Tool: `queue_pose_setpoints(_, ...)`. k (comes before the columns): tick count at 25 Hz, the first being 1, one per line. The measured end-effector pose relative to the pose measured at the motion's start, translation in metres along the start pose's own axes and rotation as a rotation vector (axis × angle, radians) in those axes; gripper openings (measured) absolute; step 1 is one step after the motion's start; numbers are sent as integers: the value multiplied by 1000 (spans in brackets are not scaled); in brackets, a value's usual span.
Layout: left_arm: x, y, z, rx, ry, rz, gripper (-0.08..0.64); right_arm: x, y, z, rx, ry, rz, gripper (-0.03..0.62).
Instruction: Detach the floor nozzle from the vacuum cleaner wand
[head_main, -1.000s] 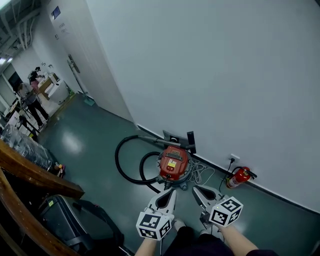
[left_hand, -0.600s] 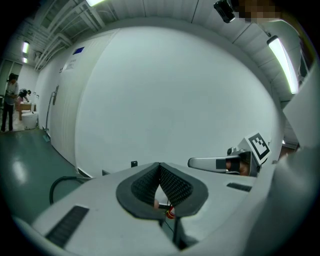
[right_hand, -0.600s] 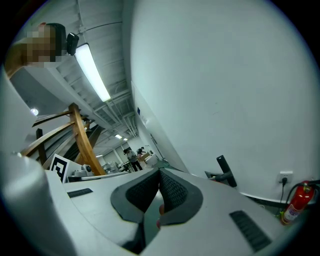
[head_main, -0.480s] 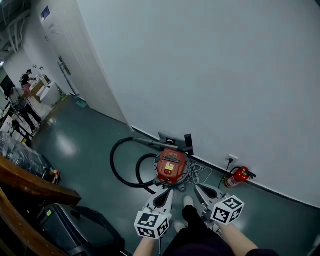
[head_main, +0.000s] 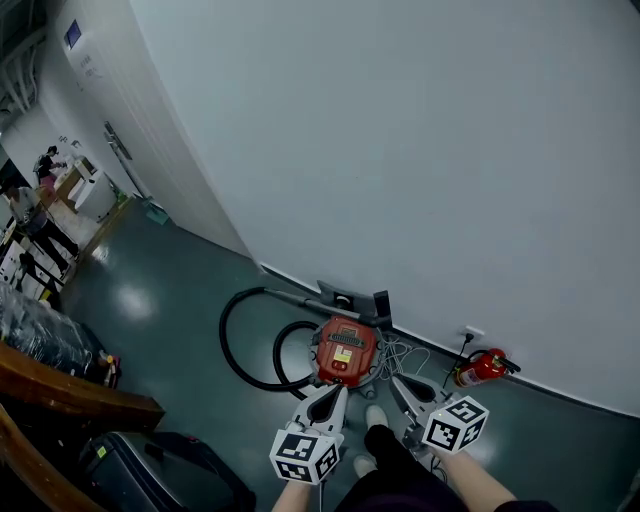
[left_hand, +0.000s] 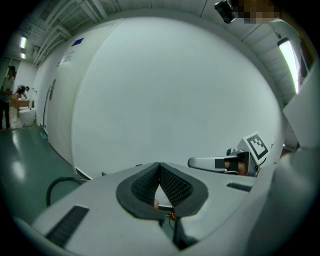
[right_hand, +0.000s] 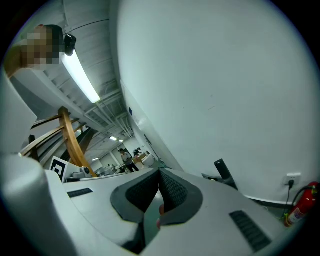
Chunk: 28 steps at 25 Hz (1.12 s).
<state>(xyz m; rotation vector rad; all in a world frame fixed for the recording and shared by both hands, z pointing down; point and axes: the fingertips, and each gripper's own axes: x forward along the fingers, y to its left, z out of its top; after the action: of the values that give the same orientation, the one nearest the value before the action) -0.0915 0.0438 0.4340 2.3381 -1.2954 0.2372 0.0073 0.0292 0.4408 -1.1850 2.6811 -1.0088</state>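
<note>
Head view: a big white wall (head_main: 400, 150) fills the space past the fingers, and its bottom edge runs across just behind the vacuum. The green floor (head_main: 170, 300) is wide and bare to the left of the fingers. Nearer on that side, a wooden rail (head_main: 70, 395) and a black bag (head_main: 170, 465) close it in.

The red vacuum cleaner (head_main: 346, 350) sits right in front of both sets of fingers, close to them. Its black hose (head_main: 232, 340) loops out to the left. The grey wand (head_main: 300, 296) lies low along the foot of the wall, past the vacuum, with its long side running along the wall. The floor nozzle (head_main: 381, 303) is at the wand's right end. It is dark and flat and stands up against the wall. A small red fire extinguisher (head_main: 480, 367) is off to the right of the fingers.

The left gripper (head_main: 337, 390) and the right gripper (head_main: 396, 381) both have their fingers pressed together, with nothing between them.
</note>
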Motion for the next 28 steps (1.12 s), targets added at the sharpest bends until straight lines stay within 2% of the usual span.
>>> queue_pose_setpoints(6, 46, 23, 10, -14, 41, 1, 4, 33, -32, 16, 31, 19, -2, 17)
queue_pose_setpoints(15, 100, 46, 31, 11, 98, 20, 4, 68, -84, 41, 113, 12, -4, 17)
queue_pose_setpoints(21, 116, 54, 31, 13, 122, 20, 5, 80, -93, 39, 151, 18, -2, 17)
queue_pose_setpoints(28, 126, 69, 27, 23, 150, -14, 5, 95, -95, 32, 182, 11, -27, 17)
